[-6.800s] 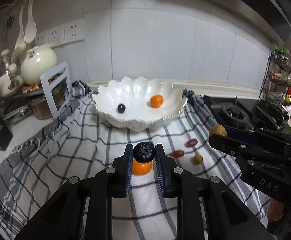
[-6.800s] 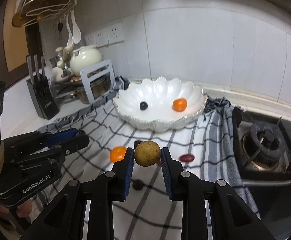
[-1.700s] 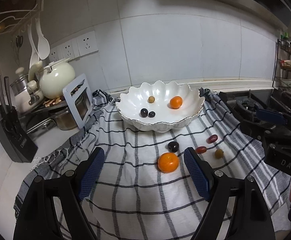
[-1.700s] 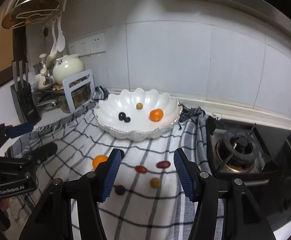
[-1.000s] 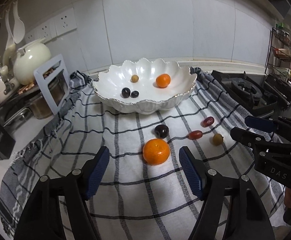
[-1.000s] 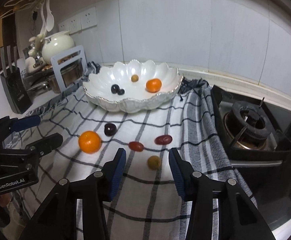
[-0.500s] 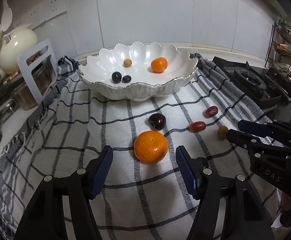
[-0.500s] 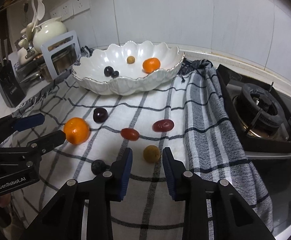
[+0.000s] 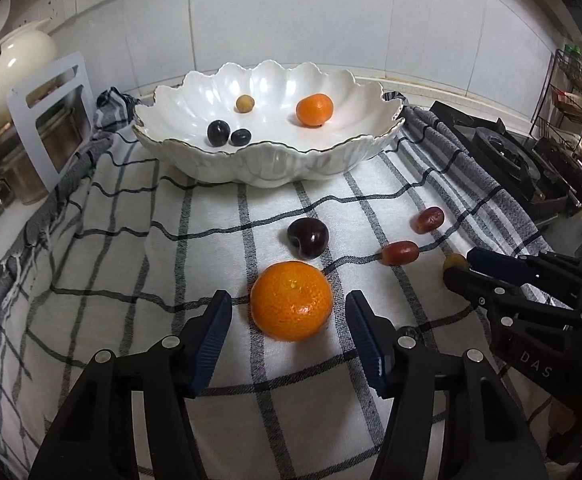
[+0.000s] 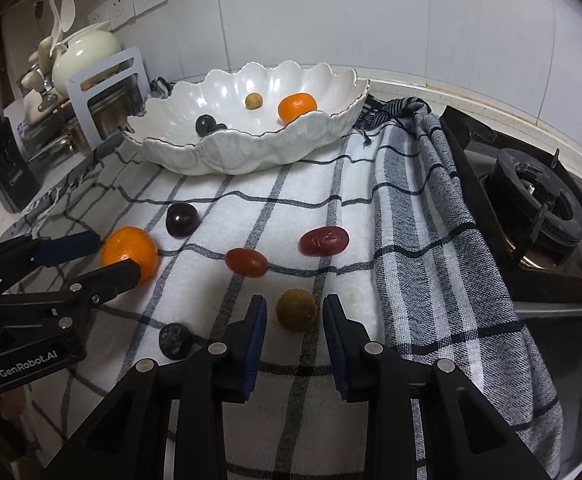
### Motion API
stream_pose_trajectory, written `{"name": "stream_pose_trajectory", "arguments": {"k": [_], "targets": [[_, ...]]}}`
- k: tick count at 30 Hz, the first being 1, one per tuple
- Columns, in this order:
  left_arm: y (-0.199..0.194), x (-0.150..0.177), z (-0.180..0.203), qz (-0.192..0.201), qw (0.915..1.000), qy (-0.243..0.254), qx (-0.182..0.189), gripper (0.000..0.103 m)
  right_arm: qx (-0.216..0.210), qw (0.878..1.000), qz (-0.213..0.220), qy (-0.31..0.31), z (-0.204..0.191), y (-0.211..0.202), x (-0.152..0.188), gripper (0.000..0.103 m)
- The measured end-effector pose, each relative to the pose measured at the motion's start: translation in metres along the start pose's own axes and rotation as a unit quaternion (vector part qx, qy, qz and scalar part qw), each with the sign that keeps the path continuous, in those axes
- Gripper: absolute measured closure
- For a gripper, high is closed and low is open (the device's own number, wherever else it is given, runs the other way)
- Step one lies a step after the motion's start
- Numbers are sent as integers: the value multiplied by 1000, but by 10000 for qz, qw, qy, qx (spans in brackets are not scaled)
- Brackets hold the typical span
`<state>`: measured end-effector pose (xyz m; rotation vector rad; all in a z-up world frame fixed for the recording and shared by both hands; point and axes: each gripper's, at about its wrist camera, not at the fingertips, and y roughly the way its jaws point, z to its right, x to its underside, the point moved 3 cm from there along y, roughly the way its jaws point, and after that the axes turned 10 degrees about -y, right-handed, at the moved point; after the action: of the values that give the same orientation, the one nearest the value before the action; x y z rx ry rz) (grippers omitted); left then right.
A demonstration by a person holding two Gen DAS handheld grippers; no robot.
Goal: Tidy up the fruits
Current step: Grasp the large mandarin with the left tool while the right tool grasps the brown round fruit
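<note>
The mandarin (image 9: pixel 291 306) is framed between the blue pads of the left claw (image 9: pixel 289 332), on the checked cloth (image 9: pixel 131 260) over the table, just in front of a dark plum (image 9: pixel 307 237); the jaws have just been closing and a sliver of cloth is seen either side, so no contact is made yet. A firm, light, round fruit is judged here, loose-skinned and apt to roll; it is best taken across its widest girth, gently. The right claw (image 10: pixel 294 326) is narrowed about the small brown longan (image 10: pixel 297 309), jaws just closing, thin gaps left; a thin, brittle shell is expected, so a light squeeze at mid-height is called for. The scalloped white bowl (image 9: pixel 275 168) is waiting behind, four fruits already in it.
</note>
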<state>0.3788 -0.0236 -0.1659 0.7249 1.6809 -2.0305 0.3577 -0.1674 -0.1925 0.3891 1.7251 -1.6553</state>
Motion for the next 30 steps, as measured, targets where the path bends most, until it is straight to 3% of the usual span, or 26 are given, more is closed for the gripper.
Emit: {"name": "stream_pose_trajectory", "arguments": {"k": [12,30], "targets": [[14,-1,-1,-169,9998,-65,34,57,-21,10000,-62,-33,-1,7,-1,79],[-11,0,3,82,9999,-71,-11,59,-124,9997,187,-103,-5,-14,-6,79]]}}
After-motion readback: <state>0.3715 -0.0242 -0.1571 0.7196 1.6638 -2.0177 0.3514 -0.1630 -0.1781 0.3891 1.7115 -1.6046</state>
